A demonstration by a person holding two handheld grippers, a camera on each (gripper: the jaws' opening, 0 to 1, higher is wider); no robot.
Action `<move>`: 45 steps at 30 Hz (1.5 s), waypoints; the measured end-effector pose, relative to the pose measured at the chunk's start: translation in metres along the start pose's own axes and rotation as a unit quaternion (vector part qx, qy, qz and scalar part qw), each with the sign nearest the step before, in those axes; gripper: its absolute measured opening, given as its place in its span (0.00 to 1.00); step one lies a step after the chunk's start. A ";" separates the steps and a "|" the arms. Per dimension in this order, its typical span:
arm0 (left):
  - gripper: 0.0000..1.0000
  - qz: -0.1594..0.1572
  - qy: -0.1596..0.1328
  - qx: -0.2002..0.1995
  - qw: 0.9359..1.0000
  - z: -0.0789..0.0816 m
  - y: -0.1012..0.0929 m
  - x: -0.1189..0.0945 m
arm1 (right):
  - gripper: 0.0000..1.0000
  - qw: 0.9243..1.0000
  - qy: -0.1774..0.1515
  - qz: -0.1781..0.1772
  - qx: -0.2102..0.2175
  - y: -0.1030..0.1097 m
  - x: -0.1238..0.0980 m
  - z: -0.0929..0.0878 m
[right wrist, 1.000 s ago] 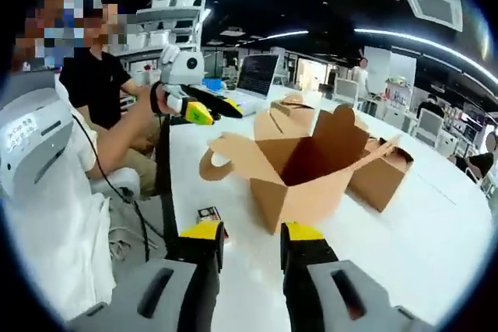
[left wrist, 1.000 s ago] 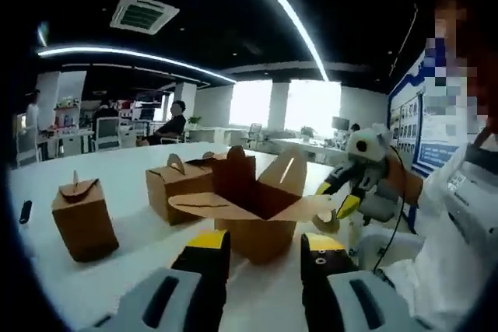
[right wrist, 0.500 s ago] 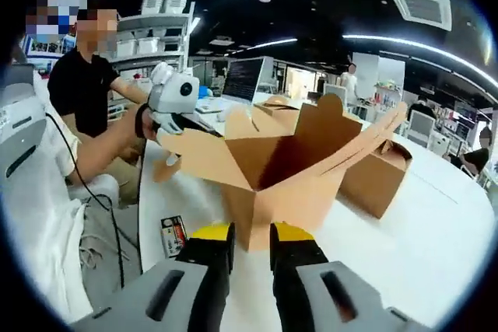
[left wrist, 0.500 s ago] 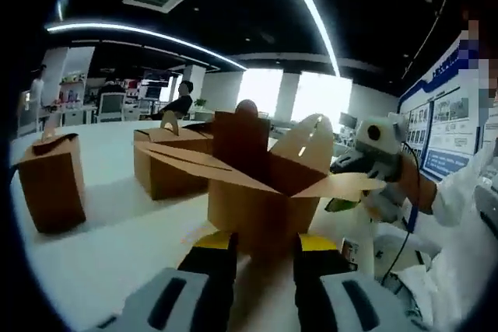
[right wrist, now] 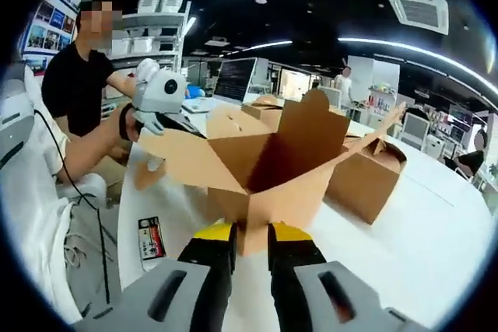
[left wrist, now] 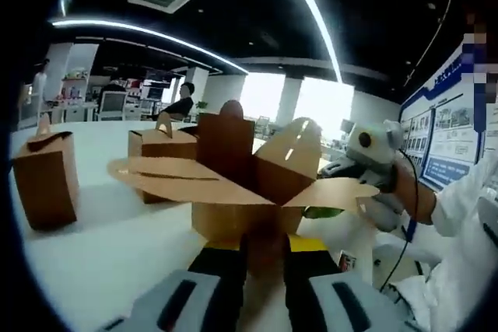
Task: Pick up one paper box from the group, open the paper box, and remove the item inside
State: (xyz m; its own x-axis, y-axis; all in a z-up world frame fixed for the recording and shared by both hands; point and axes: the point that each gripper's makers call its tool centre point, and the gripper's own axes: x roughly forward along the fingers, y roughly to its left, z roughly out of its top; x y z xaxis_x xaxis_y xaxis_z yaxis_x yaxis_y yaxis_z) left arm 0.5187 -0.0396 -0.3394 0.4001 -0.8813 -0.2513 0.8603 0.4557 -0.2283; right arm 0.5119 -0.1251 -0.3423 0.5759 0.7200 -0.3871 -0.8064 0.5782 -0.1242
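Nearest, left gripper view: left hand-held gripper (left wrist: 264, 248), yellow-tipped jaws drawn close with a brown box edge between them; looks clamped on the lower wall of the open box (left wrist: 237, 192), probably to steady it for emptying. Right gripper view: right hand-held gripper (right wrist: 250, 237), jaws likewise nearly together on the box's (right wrist: 268, 169) near corner, apparently pinching it from the opposite side; contact hidden by the jaw tips, so grip judged, not certain. Box: brown paper, standing upright on the white tabletop (left wrist: 101, 246), mouth facing up, four flaps splayed outward; widest span along the two long side flaps, roughly level with the tabletop; rounded handle tabs standing tall at the back. Interior dark in the right gripper view; item inside not discernible. Held from both sides, presumably so the mouth stays spread and the base does not slide. Green patch (left wrist: 320, 211) under the right-hand flap in the left gripper view, identity unclear. Small label card (right wrist: 149, 237) flat on the tabletop beside the box. Beyond: closed boxes, one (left wrist: 45, 180) off to the side, one (left wrist: 159, 145) just behind the open box, another (right wrist: 366, 176) close behind in the right gripper view. Farther: seated person in black (right wrist: 78, 83), shelves, ceiling lights.
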 end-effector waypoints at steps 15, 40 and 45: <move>0.36 0.100 0.006 0.017 0.995 0.010 0.043 -0.060 | 0.23 0.997 -0.028 -0.064 0.036 -0.028 -0.065 0.006; 0.44 0.149 -0.057 0.114 0.981 0.065 -0.005 -0.134 | 0.28 0.979 -0.132 -0.154 0.012 -0.046 -0.149 0.084; 0.43 0.126 -0.111 0.065 0.984 0.079 -0.015 -0.145 | 0.30 0.981 -0.125 -0.145 0.021 -0.041 -0.156 0.075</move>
State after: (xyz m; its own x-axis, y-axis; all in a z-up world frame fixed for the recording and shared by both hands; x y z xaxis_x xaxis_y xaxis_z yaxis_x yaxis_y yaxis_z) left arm 0.4732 0.0712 -0.2252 0.6525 -0.7546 -0.0693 0.7524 0.6560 -0.0590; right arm 0.4652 -0.2317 -0.2082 0.7991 0.5922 -0.1033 -0.6011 0.7837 -0.1568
